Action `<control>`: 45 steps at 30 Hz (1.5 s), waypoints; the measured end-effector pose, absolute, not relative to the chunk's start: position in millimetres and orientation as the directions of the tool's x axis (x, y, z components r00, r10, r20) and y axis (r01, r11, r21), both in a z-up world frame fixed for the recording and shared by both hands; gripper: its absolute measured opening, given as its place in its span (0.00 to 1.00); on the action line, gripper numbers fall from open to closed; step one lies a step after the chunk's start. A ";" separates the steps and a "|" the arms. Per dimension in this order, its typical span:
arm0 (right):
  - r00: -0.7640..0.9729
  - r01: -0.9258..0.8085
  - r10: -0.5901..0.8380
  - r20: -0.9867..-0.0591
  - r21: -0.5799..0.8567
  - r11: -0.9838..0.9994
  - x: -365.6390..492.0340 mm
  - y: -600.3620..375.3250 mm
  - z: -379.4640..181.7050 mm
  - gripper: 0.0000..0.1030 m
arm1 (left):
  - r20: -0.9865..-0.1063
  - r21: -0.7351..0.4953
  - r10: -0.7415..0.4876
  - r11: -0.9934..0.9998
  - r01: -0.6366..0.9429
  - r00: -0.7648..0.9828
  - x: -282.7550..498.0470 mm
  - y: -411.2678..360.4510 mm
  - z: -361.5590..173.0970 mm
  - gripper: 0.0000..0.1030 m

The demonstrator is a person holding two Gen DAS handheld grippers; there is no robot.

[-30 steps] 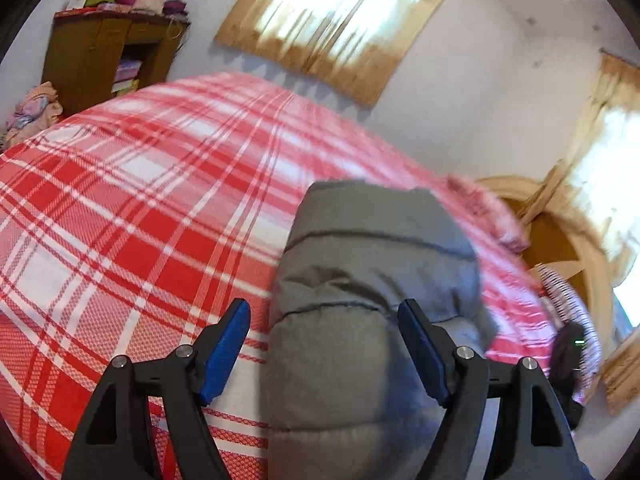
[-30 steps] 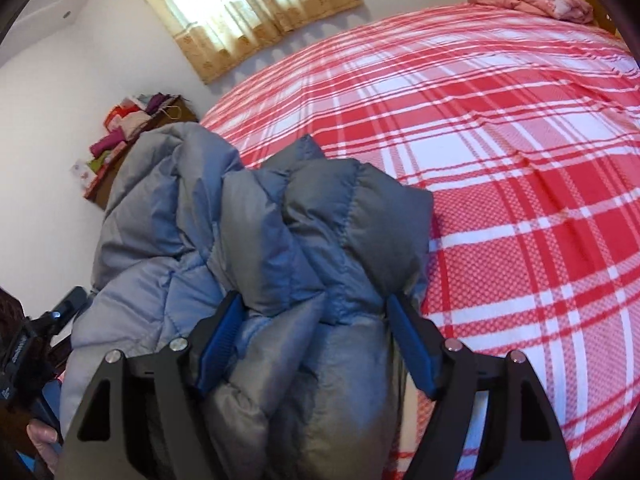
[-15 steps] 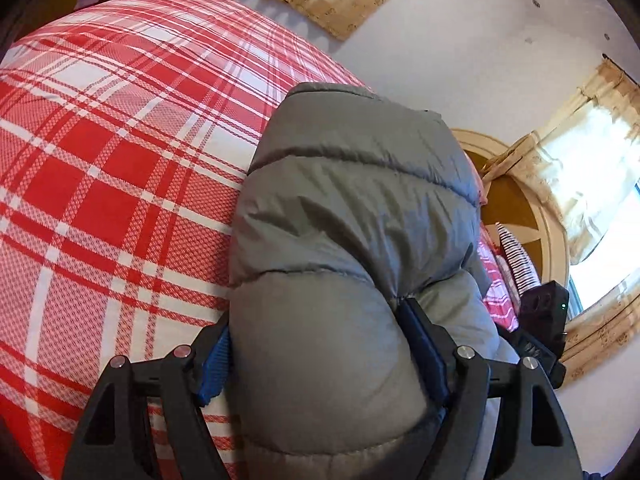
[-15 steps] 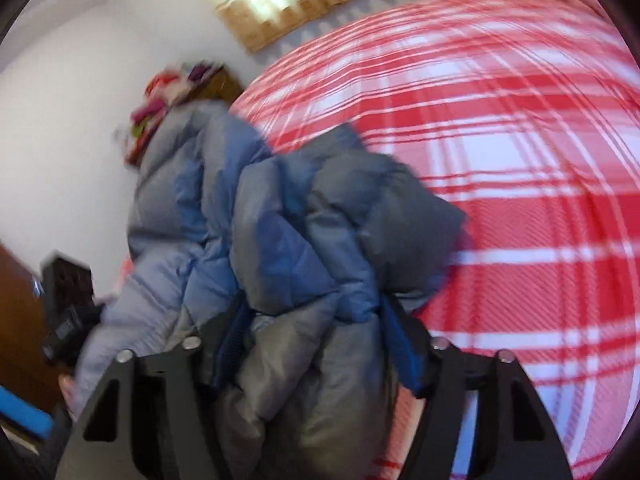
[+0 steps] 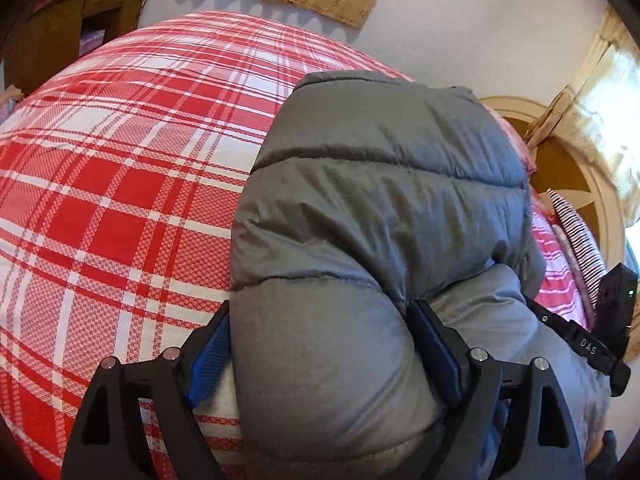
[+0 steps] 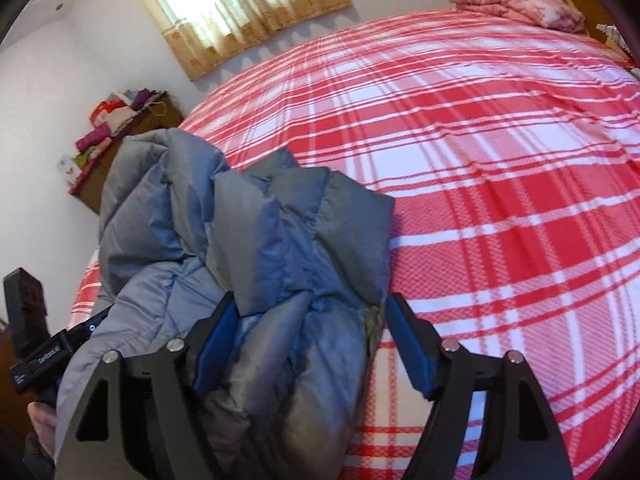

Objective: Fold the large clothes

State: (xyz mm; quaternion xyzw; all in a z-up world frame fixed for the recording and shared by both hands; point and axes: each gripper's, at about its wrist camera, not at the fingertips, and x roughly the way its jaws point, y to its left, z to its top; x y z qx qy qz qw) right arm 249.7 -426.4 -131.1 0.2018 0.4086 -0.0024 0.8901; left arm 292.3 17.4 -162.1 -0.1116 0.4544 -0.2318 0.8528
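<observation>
We see one grey puffer jacket (image 5: 380, 216) bundled at the near edge of the bed (image 5: 120, 184), and two grippers. The left gripper (image 5: 320, 352) pinches a thick fold, jaws just widened. The right gripper (image 6: 308, 344), jaws just opening, has its left pad touching the jacket, its right pad clear.
</observation>
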 end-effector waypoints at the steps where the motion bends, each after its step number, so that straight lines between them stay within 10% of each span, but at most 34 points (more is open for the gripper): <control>1: 0.663 0.190 0.140 -0.736 0.346 0.919 250.0 -427.0 -131.6 0.81 | -0.726 -0.398 -0.493 0.870 0.291 0.480 292.5 17.2 -162.6 0.84; 15: 0.616 0.001 0.325 -0.717 0.413 0.911 269.3 -409.1 -144.2 0.90 | -0.727 -0.391 -0.489 0.872 0.296 0.481 296.1 16.0 -166.0 0.85; 21: 0.585 -0.100 0.416 -0.696 0.446 0.889 286.1 -398.6 -148.2 0.80 | -0.707 -0.407 -0.520 0.853 0.325 0.480 302.8 8.2 -168.2 0.83; 26: 0.573 -0.104 0.532 -0.624 0.588 0.802 288.0 -400.8 -155.3 0.42 | -0.696 -0.402 -0.532 0.845 0.352 0.482 298.4 2.5 -162.0 0.61; 33: 0.566 -0.114 0.592 -0.573 0.658 0.745 275.9 -397.7 -150.2 0.29 | -0.679 -0.398 -0.547 0.835 0.382 0.489 280.2 1.4 -146.4 0.37; 45: 0.504 -0.280 0.726 -0.468 0.706 0.650 254.1 -333.5 -109.7 0.25 | -0.622 -0.443 -0.579 0.815 0.373 0.527 236.2 46.1 -113.2 0.34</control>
